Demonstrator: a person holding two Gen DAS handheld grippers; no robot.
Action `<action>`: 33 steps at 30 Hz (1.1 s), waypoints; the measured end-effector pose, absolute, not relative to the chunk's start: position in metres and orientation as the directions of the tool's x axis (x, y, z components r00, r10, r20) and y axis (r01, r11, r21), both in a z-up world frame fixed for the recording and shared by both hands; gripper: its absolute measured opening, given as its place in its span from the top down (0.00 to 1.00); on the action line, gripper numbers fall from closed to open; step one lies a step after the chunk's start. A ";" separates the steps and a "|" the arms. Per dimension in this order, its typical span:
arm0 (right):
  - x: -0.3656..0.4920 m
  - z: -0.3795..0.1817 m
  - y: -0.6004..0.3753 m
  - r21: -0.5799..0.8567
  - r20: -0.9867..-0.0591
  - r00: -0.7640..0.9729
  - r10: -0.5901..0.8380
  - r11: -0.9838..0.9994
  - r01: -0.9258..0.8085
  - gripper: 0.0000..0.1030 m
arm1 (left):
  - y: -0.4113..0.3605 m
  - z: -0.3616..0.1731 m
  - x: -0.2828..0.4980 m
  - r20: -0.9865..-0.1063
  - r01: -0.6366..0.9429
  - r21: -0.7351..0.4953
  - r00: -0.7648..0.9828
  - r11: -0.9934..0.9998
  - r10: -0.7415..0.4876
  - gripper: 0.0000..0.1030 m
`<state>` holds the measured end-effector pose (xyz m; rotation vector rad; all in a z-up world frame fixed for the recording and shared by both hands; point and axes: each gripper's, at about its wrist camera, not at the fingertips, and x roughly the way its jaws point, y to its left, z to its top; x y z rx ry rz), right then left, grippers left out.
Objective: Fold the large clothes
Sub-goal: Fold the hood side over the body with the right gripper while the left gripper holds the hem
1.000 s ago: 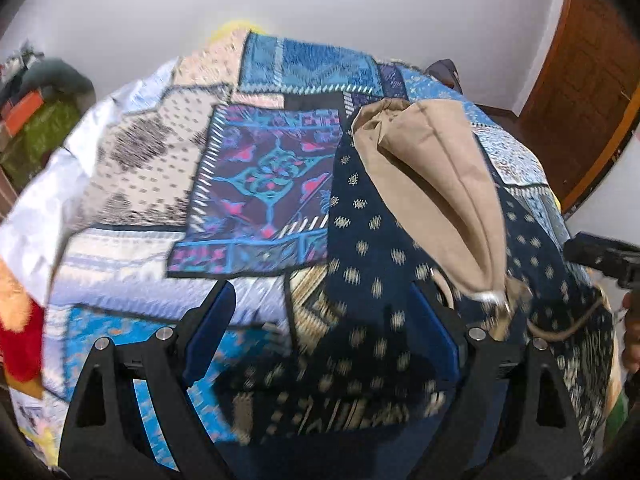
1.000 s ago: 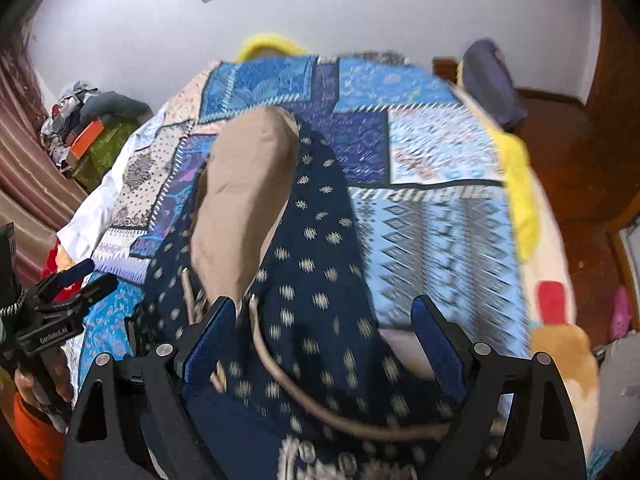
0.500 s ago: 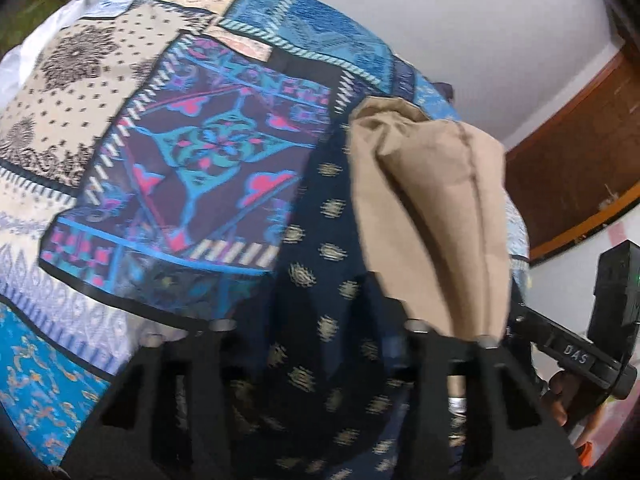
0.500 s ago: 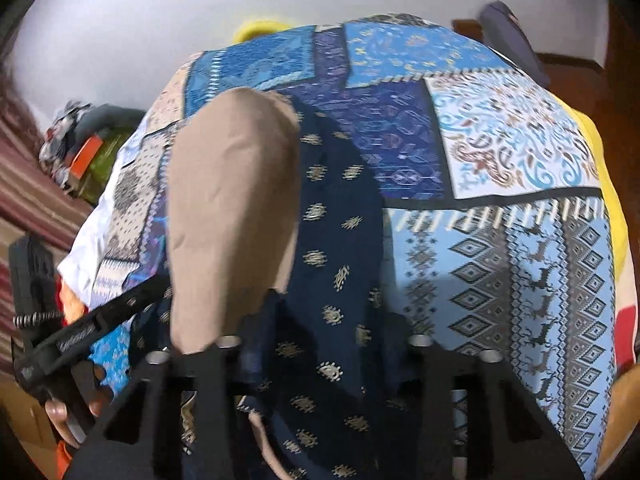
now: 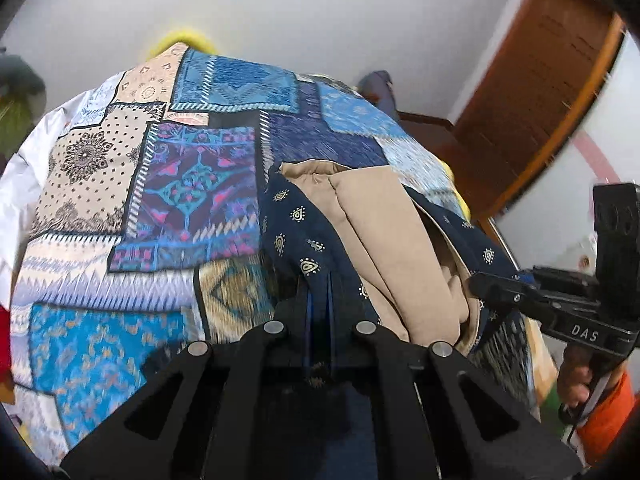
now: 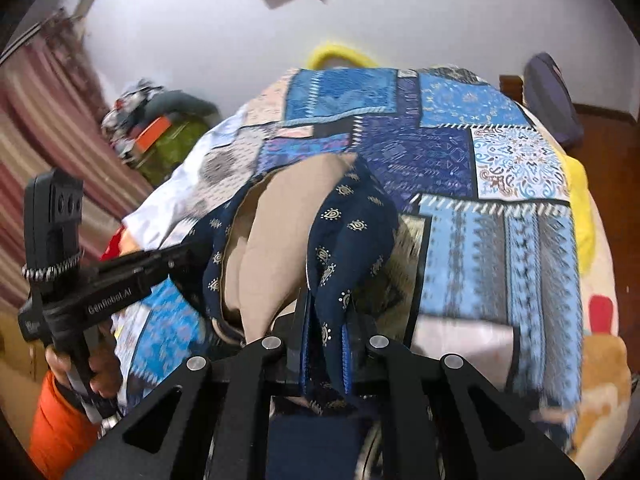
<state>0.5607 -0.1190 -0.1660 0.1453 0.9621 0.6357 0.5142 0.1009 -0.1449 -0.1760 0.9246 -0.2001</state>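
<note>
A large navy garment (image 5: pixel 308 236) with small gold motifs and a tan lining (image 5: pixel 384 236) hangs lifted above the bed. My left gripper (image 5: pixel 318 320) is shut on its navy edge. My right gripper (image 6: pixel 326 340) is shut on the opposite navy edge (image 6: pixel 344 232), with the tan lining (image 6: pixel 276 240) sagging between the two. The right gripper also shows in the left wrist view (image 5: pixel 496 288), and the left gripper in the right wrist view (image 6: pixel 176 256), each pinching the cloth.
A patchwork blue and cream bedspread (image 5: pixel 192 184) covers the bed (image 6: pixel 480 160) below. A wooden door (image 5: pixel 540 92) stands at the right. A pile of clothes and a green bag (image 6: pixel 160 128) lies by the striped curtain (image 6: pixel 36 128).
Both grippers went from open to shut on the garment's edges. They then lifted it, so the cloth now hangs bunched between them.
</note>
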 end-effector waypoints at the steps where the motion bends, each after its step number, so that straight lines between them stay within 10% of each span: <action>1: 0.545 -0.164 -0.122 0.381 -0.718 0.406 0.565 0.807 -0.451 0.91 | 0.097 -0.143 0.499 -0.774 0.111 -0.225 0.584 0.968 -0.246 0.95; 17: 0.394 -0.228 -0.148 0.205 -0.836 0.386 0.389 0.876 -0.437 0.90 | 0.088 -0.247 0.379 -0.897 0.077 -0.146 0.409 0.986 -0.165 0.92; 24: 0.379 -0.256 -0.154 -0.084 -0.898 0.426 0.113 0.905 -0.417 0.90 | 0.087 -0.258 0.367 -0.891 0.061 -0.110 0.437 0.992 -0.126 0.85; 33: 0.376 -0.212 -0.188 0.019 -0.867 0.455 0.205 0.924 -0.381 0.90 | 0.095 -0.226 0.358 -0.878 0.064 -0.084 0.467 0.994 -0.104 0.47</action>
